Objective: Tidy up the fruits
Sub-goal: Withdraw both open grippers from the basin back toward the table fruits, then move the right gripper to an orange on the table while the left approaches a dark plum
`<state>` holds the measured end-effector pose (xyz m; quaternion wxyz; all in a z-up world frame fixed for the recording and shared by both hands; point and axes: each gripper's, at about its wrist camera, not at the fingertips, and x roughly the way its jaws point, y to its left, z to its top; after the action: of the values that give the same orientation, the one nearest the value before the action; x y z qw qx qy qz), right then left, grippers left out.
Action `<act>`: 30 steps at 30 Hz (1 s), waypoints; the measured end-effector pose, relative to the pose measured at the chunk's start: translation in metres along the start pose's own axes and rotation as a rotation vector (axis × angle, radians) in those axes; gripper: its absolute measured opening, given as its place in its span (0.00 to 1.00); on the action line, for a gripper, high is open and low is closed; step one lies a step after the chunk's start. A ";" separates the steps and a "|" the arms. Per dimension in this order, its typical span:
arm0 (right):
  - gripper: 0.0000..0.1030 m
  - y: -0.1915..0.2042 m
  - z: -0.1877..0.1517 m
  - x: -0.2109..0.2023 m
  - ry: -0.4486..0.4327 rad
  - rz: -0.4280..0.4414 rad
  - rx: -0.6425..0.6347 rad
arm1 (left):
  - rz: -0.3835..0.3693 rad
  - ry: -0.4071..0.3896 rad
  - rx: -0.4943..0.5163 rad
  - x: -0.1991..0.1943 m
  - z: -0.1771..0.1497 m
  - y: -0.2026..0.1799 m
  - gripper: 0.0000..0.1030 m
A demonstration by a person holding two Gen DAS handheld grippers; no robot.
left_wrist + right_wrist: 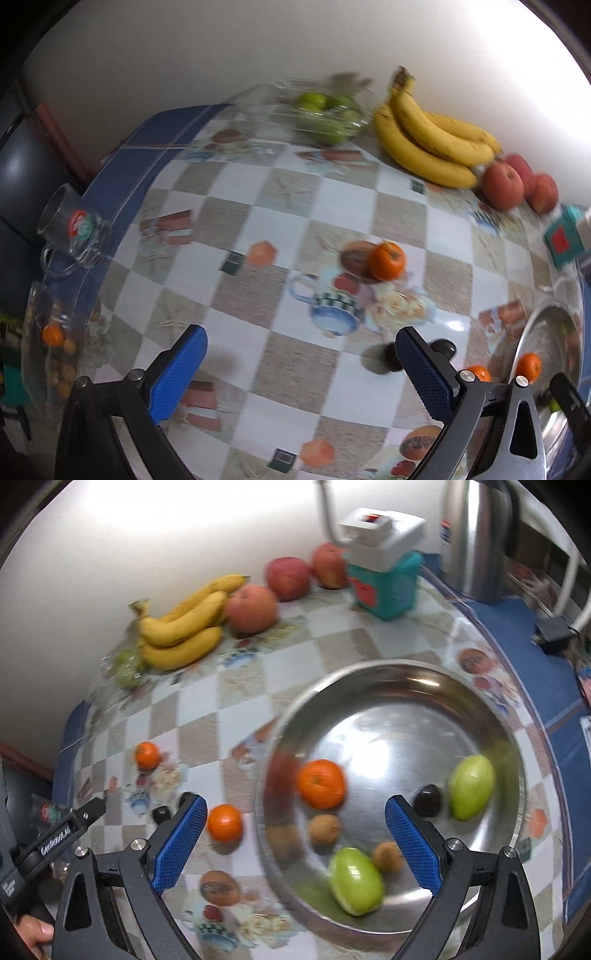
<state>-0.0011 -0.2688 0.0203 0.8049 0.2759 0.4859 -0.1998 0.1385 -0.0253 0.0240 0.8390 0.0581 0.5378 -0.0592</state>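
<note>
A steel bowl (399, 672) on the checked tablecloth holds an orange tangerine (320, 783), two green fruits (472, 787), two small brown fruits (324, 829) and a dark plum (427, 802). My right gripper (295, 834) is open and empty above the bowl's near-left rim. Two tangerines lie outside the bowl, one beside its rim (224, 822) and one farther left (146, 754). My left gripper (301, 363) is open and empty above the cloth, with a lone tangerine (386, 260) ahead and a dark plum (391, 356) by its right finger.
Bananas (428, 136), red apples (504, 184) and a clear dish of green fruit (325, 114) line the wall. A glass mug (74, 232) and a glass bowl (55, 354) stand at the left edge. A teal box (384, 583) and a steel kettle (480, 539) stand at the back right.
</note>
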 end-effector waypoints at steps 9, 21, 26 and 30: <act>0.94 0.056 -0.010 0.009 0.013 0.071 -0.174 | -0.021 0.011 -0.115 0.001 0.003 0.034 1.00; 0.94 0.086 -0.022 0.025 -0.006 0.027 -0.321 | -0.095 0.064 -0.066 0.015 -0.003 0.008 1.00; 0.83 0.089 -0.025 0.034 0.007 0.037 -0.342 | -0.163 0.114 -0.073 0.029 -0.007 -0.003 0.99; 0.77 0.093 -0.028 0.041 0.020 0.044 -0.359 | -0.205 0.134 -0.057 0.036 -0.010 -0.015 0.94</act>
<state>0.0531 -0.1815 -0.0037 0.8405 0.1404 0.5157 -0.0893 0.1417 -0.0400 -0.0134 0.7919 -0.0171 0.5974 -0.1253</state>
